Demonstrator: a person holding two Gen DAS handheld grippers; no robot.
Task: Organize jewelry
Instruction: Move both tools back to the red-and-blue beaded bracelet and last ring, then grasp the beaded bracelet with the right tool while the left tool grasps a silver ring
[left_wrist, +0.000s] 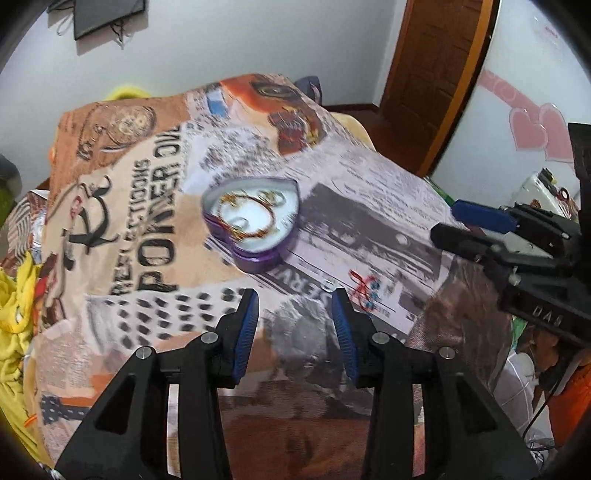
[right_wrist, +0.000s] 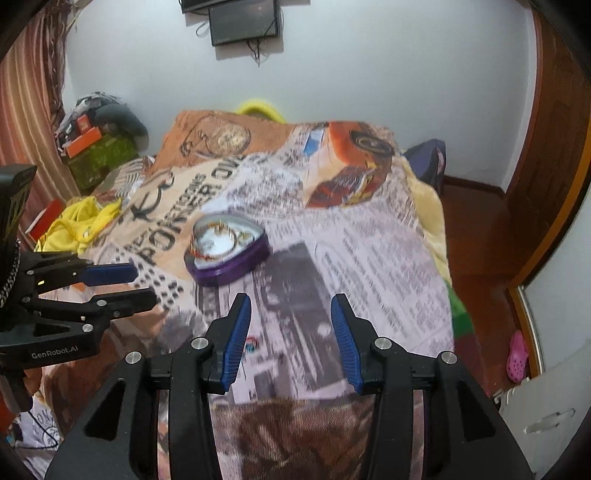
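Observation:
A purple heart-shaped tin (left_wrist: 255, 254) lies open on the printed blanket (left_wrist: 147, 229) and holds a gold bangle (left_wrist: 245, 218) and small rings. It also shows in the right wrist view (right_wrist: 229, 269). A small silver ring (left_wrist: 328, 284) and a red-and-blue beaded piece (left_wrist: 364, 291) lie on the blanket just beyond my left gripper (left_wrist: 295, 295), which is open and empty. My right gripper (right_wrist: 291, 301) is open and empty, short of the tin. The beaded piece (right_wrist: 252, 341) lies by its left finger. Each gripper shows in the other's view, the right (left_wrist: 448, 221) and the left (right_wrist: 142, 284).
The blanket covers a bed with yellow cloth (right_wrist: 77, 225) at its left side. Boxes and clutter (right_wrist: 96, 147) stand in the far left corner. A wooden door (left_wrist: 432, 74) and wooden floor (right_wrist: 476, 240) lie to the right. A pink shoe (right_wrist: 517, 354) is on the floor.

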